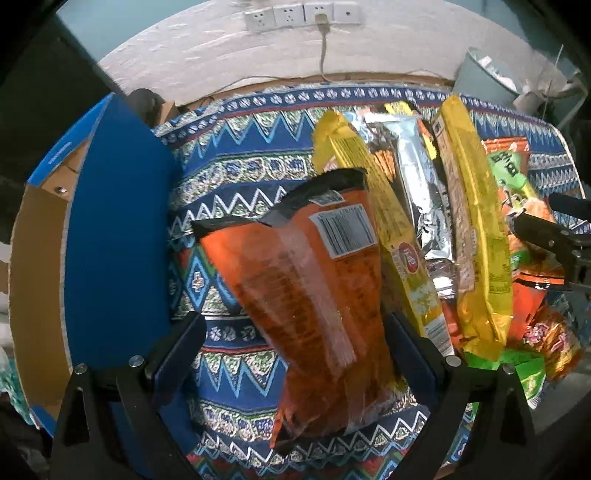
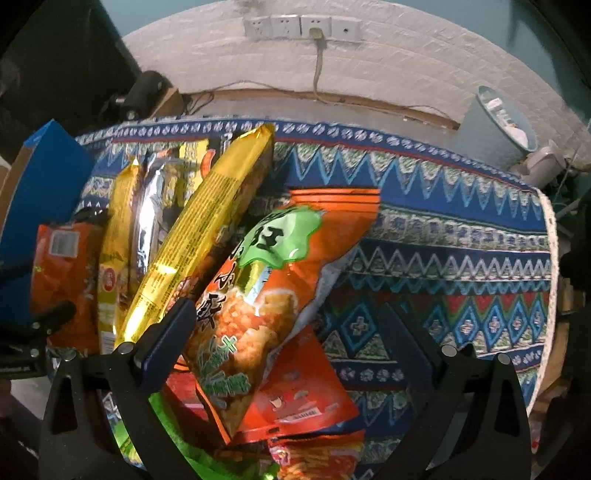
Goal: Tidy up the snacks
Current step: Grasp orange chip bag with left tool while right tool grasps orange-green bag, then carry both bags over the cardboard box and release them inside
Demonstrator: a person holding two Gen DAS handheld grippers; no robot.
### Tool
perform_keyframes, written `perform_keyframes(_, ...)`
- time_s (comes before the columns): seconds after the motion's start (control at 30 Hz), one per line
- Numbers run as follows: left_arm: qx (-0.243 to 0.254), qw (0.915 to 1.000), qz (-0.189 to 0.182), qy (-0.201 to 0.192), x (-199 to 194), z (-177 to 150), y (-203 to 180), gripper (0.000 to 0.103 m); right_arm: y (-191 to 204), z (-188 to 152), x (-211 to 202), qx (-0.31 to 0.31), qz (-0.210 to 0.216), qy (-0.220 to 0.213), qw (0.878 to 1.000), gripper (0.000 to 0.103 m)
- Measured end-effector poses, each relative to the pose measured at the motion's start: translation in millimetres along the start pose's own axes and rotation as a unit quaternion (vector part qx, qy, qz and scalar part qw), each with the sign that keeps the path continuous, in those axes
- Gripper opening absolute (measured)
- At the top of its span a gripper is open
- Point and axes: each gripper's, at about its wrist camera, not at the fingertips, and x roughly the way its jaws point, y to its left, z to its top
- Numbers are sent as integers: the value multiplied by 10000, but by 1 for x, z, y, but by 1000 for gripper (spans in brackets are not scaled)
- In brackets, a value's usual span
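Note:
An orange snack bag with a barcode [image 1: 314, 266] lies back side up on the patterned cloth, between the wide-apart fingers of my open left gripper [image 1: 293, 325]. To its right are long yellow packs [image 1: 476, 229] and a silver pack [image 1: 421, 192]. In the right wrist view an orange bag with a green label [image 2: 255, 295] leans on the pile, between the spread fingers of my open right gripper [image 2: 286, 310]. It rests on a red-orange pack [image 2: 310, 398]. The blue cardboard box [image 1: 110, 221] stands open at the left, also seen as the box [image 2: 44, 177] at the left edge.
The right gripper [image 1: 554, 240] shows at the right edge of the left wrist view. A grey bin [image 2: 495, 125] stands behind the table's right end. The patterned tablecloth [image 2: 461, 258] is bare on the right. Wall sockets [image 2: 303, 27] with a cable sit behind.

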Motion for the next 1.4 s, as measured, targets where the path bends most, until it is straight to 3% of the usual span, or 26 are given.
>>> perform_keyframes(0.2, -12, 9998, -115, 161, 20, 5, 1, 98, 4, 5, 16, -21, 91, 118, 9999, 96)
perform_keyframes(0.37, -62, 9992, -320, 216, 34, 6, 5, 97, 2, 8, 30, 90, 330, 277, 9990, 82)
perform_keyframes(0.4, -85, 9990, -402, 195, 35, 6, 6, 89, 2, 8, 33, 114, 408, 317, 9986, 79)
perform_keyframes(0.43, -87, 9989, -431, 184, 36, 6, 7, 87, 1, 7, 35, 127, 463, 340, 9983, 73)
perform_keyframes(0.47, -42, 9990, -421, 111, 34, 6, 6, 78, 1, 7, 37, 139, 550, 360, 9977, 64)
perform_keyframes(0.5, -7, 9988, -479, 80, 34, 6, 7, 63, 2, 7, 38, 136, 588, 354, 9975, 62)
perform_keyframes(0.6, 38, 9966, -813, 116, 32, 3, 5, 45, 3, 7, 34, 46, 437, 249, 9987, 50)
perform_keyframes(0.67, 66, 9971, -761, 52, 29, 1, 4, 44, 3, 5, 28, 50, 399, 149, 9991, 43)
perform_keyframes(0.9, 275, 9988, -268, -314, 4, -9, -2, 43, 8, 3, 6, -222, 49, -110, 9997, 41)
perform_keyframes(1.4, 317, 9941, -77, -1032, -74, -41, 0, 43, 17, -9, -53, -435, -291, -660, 9965, 41)
